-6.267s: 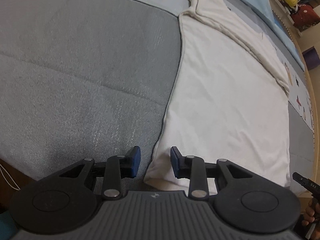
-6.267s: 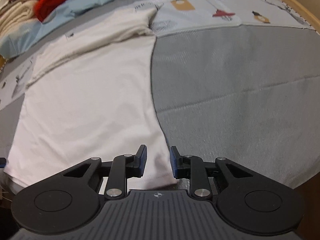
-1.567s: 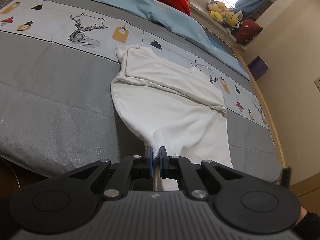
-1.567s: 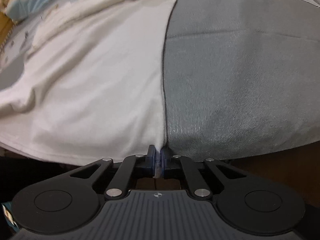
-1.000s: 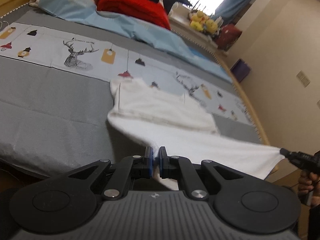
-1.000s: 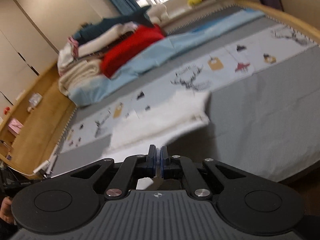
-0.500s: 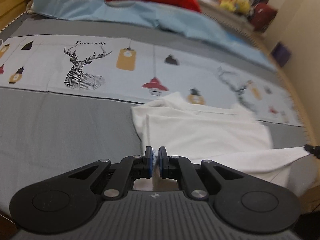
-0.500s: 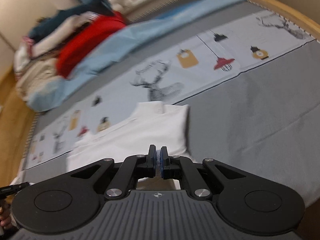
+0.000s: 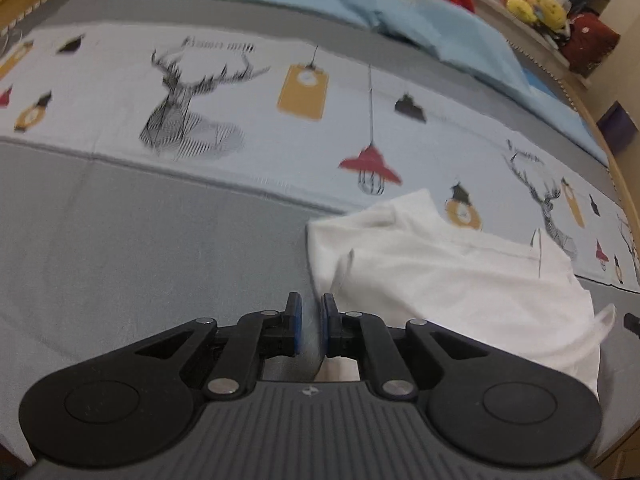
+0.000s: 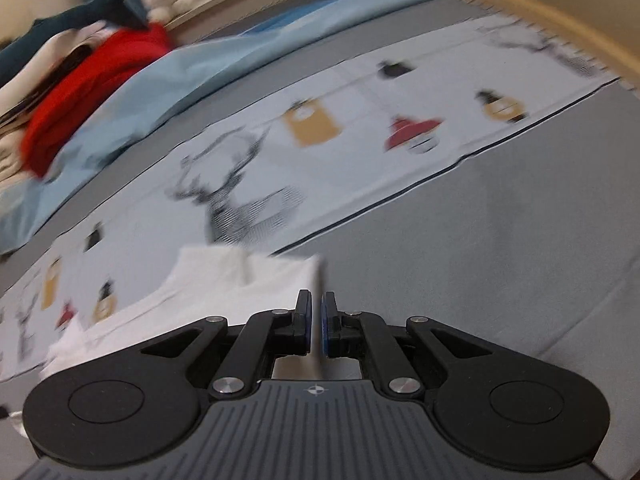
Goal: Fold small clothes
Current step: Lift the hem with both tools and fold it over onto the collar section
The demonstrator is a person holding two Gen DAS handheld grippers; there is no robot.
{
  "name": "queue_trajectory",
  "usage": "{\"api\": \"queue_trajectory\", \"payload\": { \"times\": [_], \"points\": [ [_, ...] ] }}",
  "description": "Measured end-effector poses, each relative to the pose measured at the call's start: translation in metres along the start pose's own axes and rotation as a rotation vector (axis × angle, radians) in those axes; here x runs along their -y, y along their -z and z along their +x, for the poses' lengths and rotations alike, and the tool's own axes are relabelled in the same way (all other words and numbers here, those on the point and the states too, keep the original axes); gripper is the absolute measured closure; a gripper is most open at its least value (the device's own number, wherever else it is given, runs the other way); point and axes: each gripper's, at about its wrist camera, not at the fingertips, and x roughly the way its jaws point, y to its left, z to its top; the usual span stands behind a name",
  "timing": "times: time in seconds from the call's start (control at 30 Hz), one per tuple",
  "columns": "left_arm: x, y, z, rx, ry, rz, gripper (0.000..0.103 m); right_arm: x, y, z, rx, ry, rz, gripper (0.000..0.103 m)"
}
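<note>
White T-shirt (image 9: 460,280), folded over itself, rumpled, on the grey and printed bedspread (image 9: 140,240).

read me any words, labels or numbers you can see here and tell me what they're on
Dark lettering above the deer head printed on the bedspread: too blurred to read.
Small round emblem on the left tool's body: a symbol, no letters.
White shirt: no print visible.
Nothing else carries text.

The grey bedspread (image 9: 120,248) lies bare toward the bed's near edge, beside the white shirt (image 9: 448,280). Piled bedding (image 10: 92,80) blocks the far edge.
</note>
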Motion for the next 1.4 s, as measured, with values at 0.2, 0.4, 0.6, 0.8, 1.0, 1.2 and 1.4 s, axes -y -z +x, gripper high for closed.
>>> {"api": "queue_trajectory", "payload": {
  "times": [0.2, 0.4, 0.6, 0.8, 1.0, 1.2, 1.4],
  "points": [
    [-0.005, 0.014, 0.009, -0.046, 0.009, 0.033, 0.085, 0.008, 0.005, 0.000, 0.005, -0.060, -0.057, 0.092],
    [-0.006, 0.018, 0.021, -0.049, 0.084, -0.032, 0.074, -0.002, 0.020, 0.013, -0.073, -0.126, -0.144, 0.074],
    [0.000, 0.016, 0.042, -0.031, 0.123, -0.092, 0.070, -0.015, 0.025, 0.035, -0.122, -0.098, -0.194, 0.072],
    [0.008, 0.005, 0.056, -0.026, 0.116, -0.114, 0.067, -0.027, 0.021, 0.051, -0.104, -0.077, -0.213, 0.068],
    [0.015, -0.002, 0.062, -0.019, 0.102, -0.060, 0.097, -0.036, 0.016, 0.065, -0.094, -0.078, -0.232, 0.066],
    [0.015, -0.013, 0.050, 0.085, 0.077, -0.040, 0.098, -0.048, 0.004, 0.057, 0.036, -0.071, -0.264, 0.096],
    [0.023, -0.028, 0.035, 0.231, 0.066, -0.046, 0.098, -0.059, -0.012, 0.041, 0.213, -0.102, -0.246, 0.097]
  ]
}}
